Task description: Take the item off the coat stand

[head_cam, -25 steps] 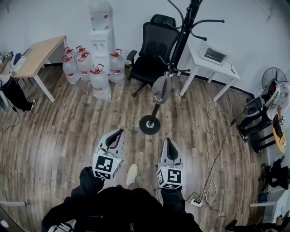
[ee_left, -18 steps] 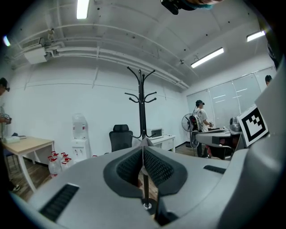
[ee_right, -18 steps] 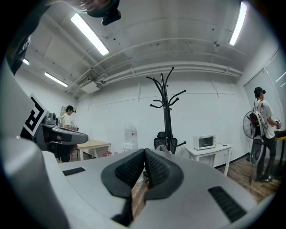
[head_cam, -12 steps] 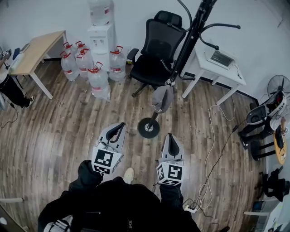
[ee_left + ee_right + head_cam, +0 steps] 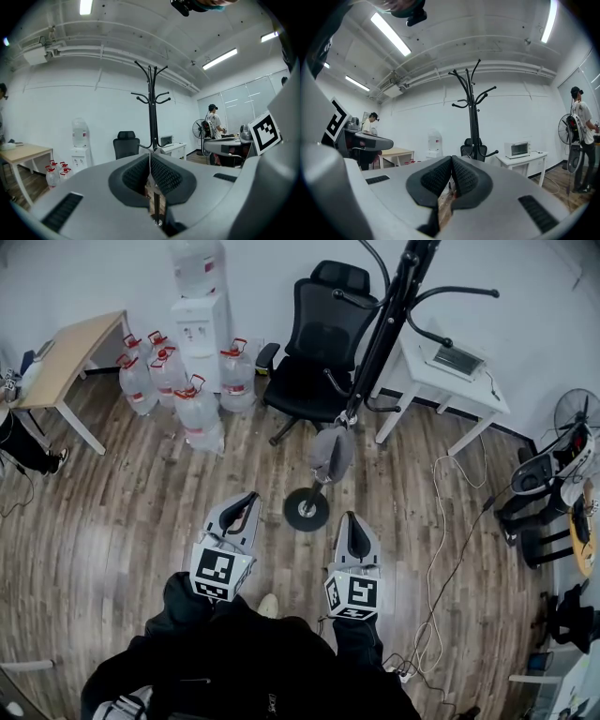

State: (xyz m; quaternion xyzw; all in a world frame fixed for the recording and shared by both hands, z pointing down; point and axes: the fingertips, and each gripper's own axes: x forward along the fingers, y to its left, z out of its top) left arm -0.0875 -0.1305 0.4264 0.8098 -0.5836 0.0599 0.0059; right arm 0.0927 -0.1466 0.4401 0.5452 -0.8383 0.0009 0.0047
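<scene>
The black coat stand (image 5: pixel 375 343) rises from a round base (image 5: pixel 307 509) on the wood floor, straight ahead of me. A grey item (image 5: pixel 330 453) hangs low on its pole. My left gripper (image 5: pixel 247 502) is shut and empty, just left of the base and short of it. On the other side, my right gripper (image 5: pixel 352 523) is shut on nothing, just right of the base. In the left gripper view the stand (image 5: pixel 152 108) is upright beyond the closed left gripper (image 5: pixel 150 158). The right gripper view shows the stand (image 5: pixel 472 108) past the closed right gripper (image 5: pixel 451 164).
A black office chair (image 5: pixel 319 343) stands behind the stand. Water bottles (image 5: pixel 192 399) and a dispenser (image 5: pixel 200 320) are at the back left beside a wooden table (image 5: pixel 70 357). A white desk (image 5: pixel 450 381) is at the back right. A cable (image 5: pixel 436 559) trails on the floor at right.
The person has stepped forward, and both grippers have gone with them toward the coat stand. The base now lies closer to the fingertips. Both grippers stayed shut.
</scene>
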